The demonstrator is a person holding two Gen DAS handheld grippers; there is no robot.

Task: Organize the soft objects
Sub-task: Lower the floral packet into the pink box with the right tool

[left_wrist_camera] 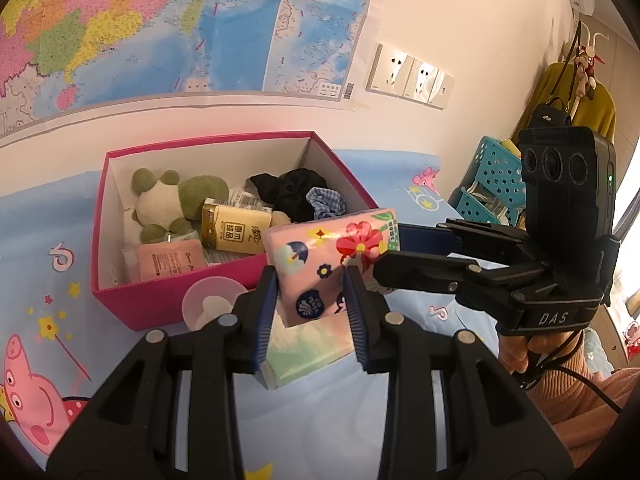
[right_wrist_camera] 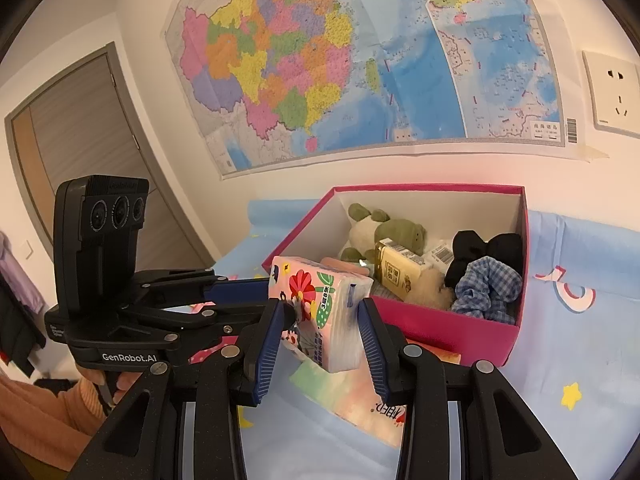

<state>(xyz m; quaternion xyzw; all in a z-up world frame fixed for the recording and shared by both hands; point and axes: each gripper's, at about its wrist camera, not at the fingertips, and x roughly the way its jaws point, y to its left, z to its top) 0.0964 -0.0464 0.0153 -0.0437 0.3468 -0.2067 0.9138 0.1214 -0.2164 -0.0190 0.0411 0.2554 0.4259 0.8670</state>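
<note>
A pink flowered tissue pack [left_wrist_camera: 332,256] is held in the air in front of the magenta box [left_wrist_camera: 160,308]. My left gripper [left_wrist_camera: 310,300] is shut on its near end, and my right gripper [right_wrist_camera: 320,320] is shut on the same pack [right_wrist_camera: 320,300] from the other side. The right gripper shows in the left wrist view [left_wrist_camera: 360,266] at the pack's right end. The box [right_wrist_camera: 440,322] holds a green and white plush [left_wrist_camera: 168,200], a yellow tissue pack [left_wrist_camera: 234,230], a pink pack [left_wrist_camera: 170,260], black cloth [left_wrist_camera: 292,192] and a blue checked scrunchie [right_wrist_camera: 488,286].
A pastel green-pink pack [left_wrist_camera: 308,344] lies on the blue cartoon sheet [left_wrist_camera: 60,360] under the grippers. A pink round lid [left_wrist_camera: 212,304] lies beside the box. A teal basket [left_wrist_camera: 492,184] stands at the right. A map [right_wrist_camera: 360,60] hangs on the wall behind.
</note>
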